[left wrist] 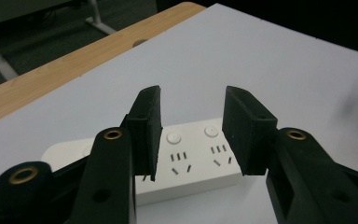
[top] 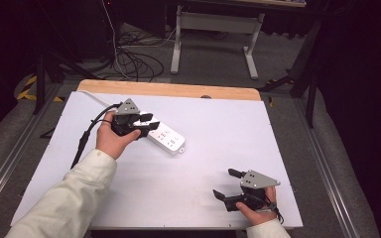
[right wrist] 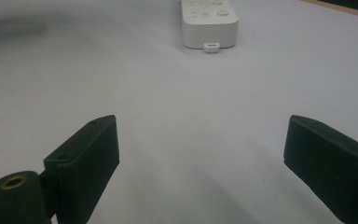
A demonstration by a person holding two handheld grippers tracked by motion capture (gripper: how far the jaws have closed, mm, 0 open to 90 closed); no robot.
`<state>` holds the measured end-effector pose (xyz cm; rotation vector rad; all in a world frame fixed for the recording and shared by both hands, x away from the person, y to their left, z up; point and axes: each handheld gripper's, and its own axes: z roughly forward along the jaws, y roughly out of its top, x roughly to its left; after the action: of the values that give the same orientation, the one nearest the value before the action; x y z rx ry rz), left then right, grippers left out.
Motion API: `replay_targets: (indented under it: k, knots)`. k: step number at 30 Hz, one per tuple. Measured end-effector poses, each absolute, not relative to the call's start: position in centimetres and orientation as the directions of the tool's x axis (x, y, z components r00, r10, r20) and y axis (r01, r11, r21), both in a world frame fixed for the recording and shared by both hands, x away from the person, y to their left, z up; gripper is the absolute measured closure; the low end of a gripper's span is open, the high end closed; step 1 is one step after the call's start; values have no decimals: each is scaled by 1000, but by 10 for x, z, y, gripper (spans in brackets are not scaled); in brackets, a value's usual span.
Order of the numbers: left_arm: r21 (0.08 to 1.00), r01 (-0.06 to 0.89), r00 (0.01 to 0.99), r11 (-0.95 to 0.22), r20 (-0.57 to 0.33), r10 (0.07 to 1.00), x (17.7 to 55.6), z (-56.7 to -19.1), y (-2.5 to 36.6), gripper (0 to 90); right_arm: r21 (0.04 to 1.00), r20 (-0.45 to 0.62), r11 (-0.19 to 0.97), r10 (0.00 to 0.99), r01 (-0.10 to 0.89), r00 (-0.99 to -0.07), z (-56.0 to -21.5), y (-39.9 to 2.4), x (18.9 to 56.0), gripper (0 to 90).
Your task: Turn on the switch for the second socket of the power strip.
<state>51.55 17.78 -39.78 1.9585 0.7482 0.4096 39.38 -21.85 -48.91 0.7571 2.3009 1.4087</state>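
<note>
Nearest, at the front edge of the white surface (top: 129, 193): right gripper (top: 226, 185), jaws spread wide with nothing between them, parked low and well apart from the work, likely waiting its turn. Farther in, toward the left: left gripper (top: 147, 122), jaws partly open and straddling the white power strip (top: 166, 137) without pressing on it, apparently lined up across its width for a grasp. Power strip flat on the surface, sockets and buttons up, lying at a slant near the middle-left. Beyond it, a bare wooden edge (top: 178, 90), then floor with cables (top: 134, 62) and a white table frame (top: 213, 29).
</note>
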Motion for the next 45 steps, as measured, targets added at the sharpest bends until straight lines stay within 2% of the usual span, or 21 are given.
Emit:
replay_targets:
  k: [4,8,10,11,17,26,45]
  knots:
    - [881,340,755,-328,-48,654,523,-406,175,647,892,-8,367,594,262,-804,-489,-218,394,106]
    - [875,352,729,-333,-33,684,532,-415,175,791,893,-6,365,593,262,-805,-489,-218,393,106]
    - [875,383,724,-297,-85,684,536,-420,175,867,894,-5,364,591,261,-807,-489,-219,393,106]
    - [878,379,719,-291,-82,690,539,-422,175,895,894,-1,362,588,262,-809,-489,-219,393,106]
    - [887,378,696,-265,-84,713,550,-436,172,897,896,-1,362,583,259,-812,-489,-219,393,105]
    - [872,380,678,-309,-35,734,559,-452,167,897,898,3,356,580,257,-815,-488,-220,392,105]
    - [853,406,667,-328,-31,745,572,-474,165,896,899,4,355,578,255,-816,-488,-221,393,105]
